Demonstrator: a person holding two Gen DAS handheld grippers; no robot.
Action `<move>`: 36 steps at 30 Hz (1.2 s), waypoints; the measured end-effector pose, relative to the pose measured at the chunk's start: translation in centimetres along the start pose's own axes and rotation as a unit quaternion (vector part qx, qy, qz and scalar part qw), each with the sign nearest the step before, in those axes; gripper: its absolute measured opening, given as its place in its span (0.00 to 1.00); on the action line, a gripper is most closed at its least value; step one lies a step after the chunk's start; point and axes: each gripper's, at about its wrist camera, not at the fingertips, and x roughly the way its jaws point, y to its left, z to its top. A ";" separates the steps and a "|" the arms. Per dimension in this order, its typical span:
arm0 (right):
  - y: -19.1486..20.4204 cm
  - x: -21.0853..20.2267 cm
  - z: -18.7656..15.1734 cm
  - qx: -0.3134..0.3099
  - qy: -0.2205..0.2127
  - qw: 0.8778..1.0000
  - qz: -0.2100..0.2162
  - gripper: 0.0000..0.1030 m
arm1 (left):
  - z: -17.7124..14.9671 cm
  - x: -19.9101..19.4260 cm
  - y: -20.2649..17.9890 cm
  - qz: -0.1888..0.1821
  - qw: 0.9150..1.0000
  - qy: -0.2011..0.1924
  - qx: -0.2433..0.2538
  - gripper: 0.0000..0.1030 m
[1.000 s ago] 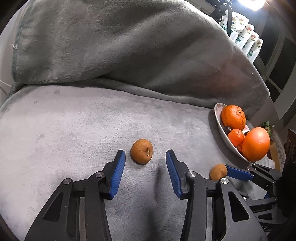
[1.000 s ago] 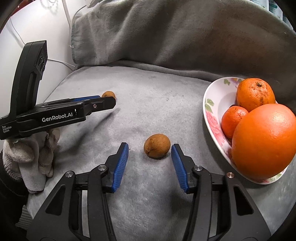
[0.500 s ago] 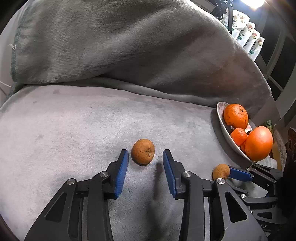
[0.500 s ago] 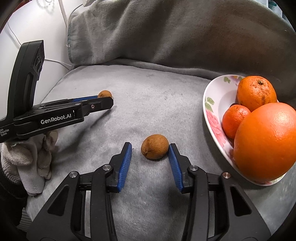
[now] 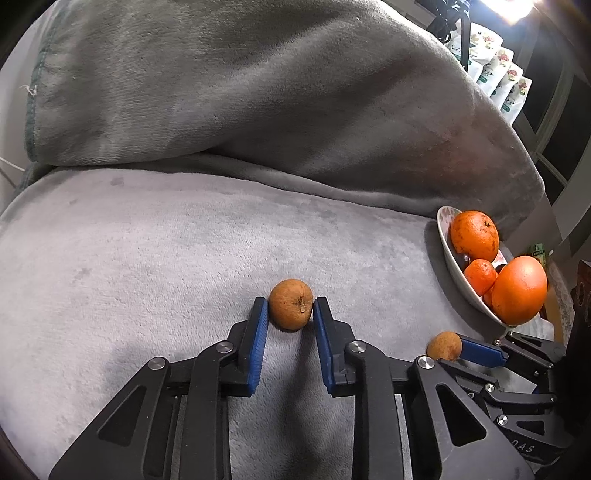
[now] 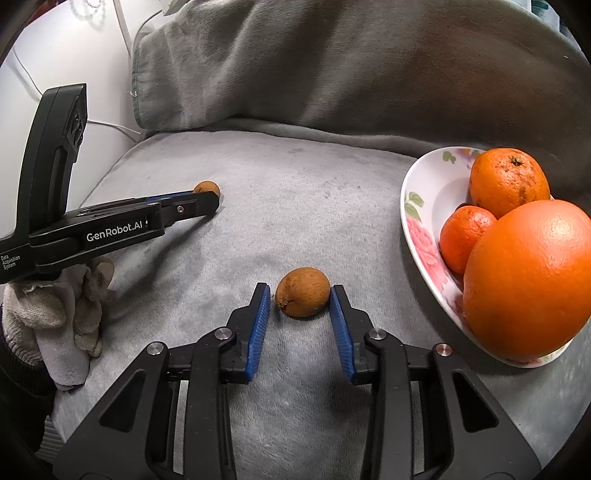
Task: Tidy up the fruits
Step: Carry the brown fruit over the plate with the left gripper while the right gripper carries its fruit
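Left wrist view: the left gripper (image 5: 290, 314), jaws just closing, pinches a small brown fruit (image 5: 290, 303) on the grey blanket (image 5: 147, 258); the fruit bowl (image 5: 452, 273) sits right.

Right wrist view: the right gripper (image 6: 300, 306), also closing, brackets another brown fruit (image 6: 303, 292), seemingly touching only the right pad, bowl rim (image 6: 413, 221) beside it.

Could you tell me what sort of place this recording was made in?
Probably a home living area: a grey plush blanket draped over what looks like a sofa, a floral bowl of oranges, and white cables along the wall.

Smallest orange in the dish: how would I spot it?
Look at the flowered white dish on the grey blanket. Inside it, the small orange sits against the speckled orange and the big smooth orange. It is far smaller than both.
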 end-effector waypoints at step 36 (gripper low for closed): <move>-1.7 -7.5 -1.1 0.017 -0.068 0.997 0.019 0.30 | -0.3 -6.2 -5.1 -0.039 0.996 -0.056 0.052 0.22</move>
